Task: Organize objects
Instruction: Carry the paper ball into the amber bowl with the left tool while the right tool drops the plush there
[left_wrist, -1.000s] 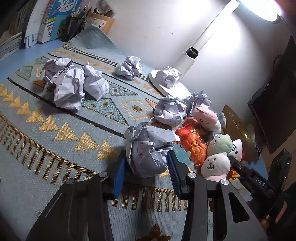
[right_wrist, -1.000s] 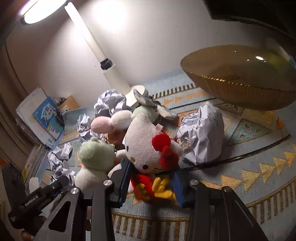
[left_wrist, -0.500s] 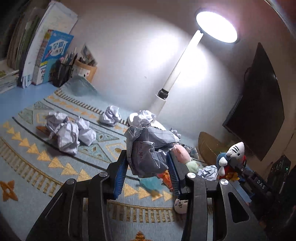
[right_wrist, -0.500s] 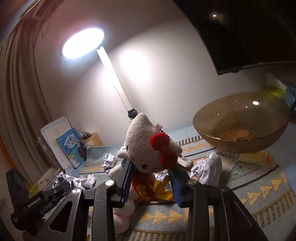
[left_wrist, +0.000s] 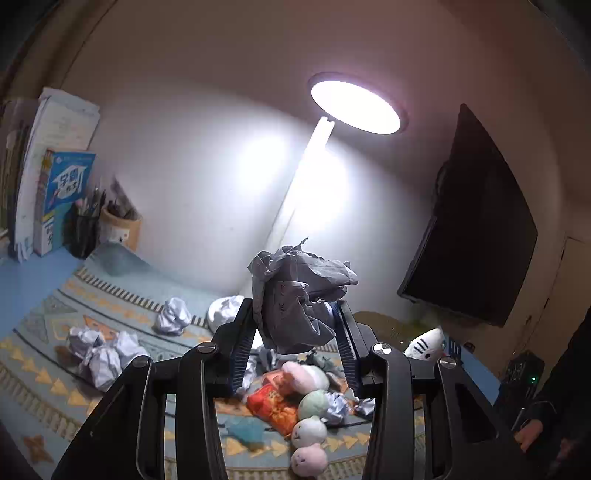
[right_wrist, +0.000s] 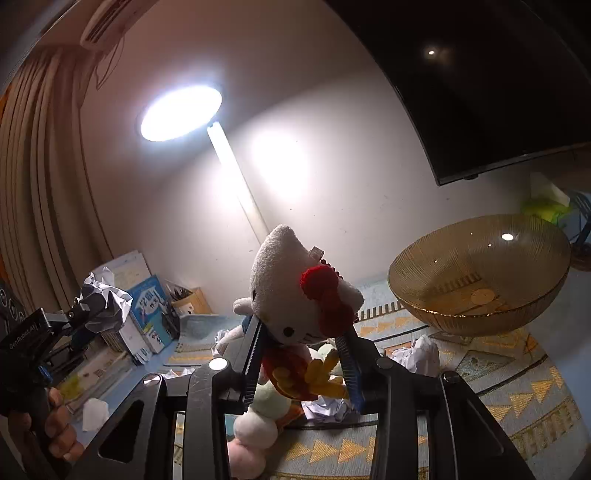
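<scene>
Both grippers raised higher; left gripper (left_wrist: 295, 332) jaws clamp paper ball (left_wrist: 295, 299), right gripper (right_wrist: 301, 350) jaws clamp cat plush (right_wrist: 295, 291).

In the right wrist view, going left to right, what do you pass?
Left gripper shut on a crumpled paper ball → blue book → right gripper holding the white cat plush → amber glass bowl.
</scene>
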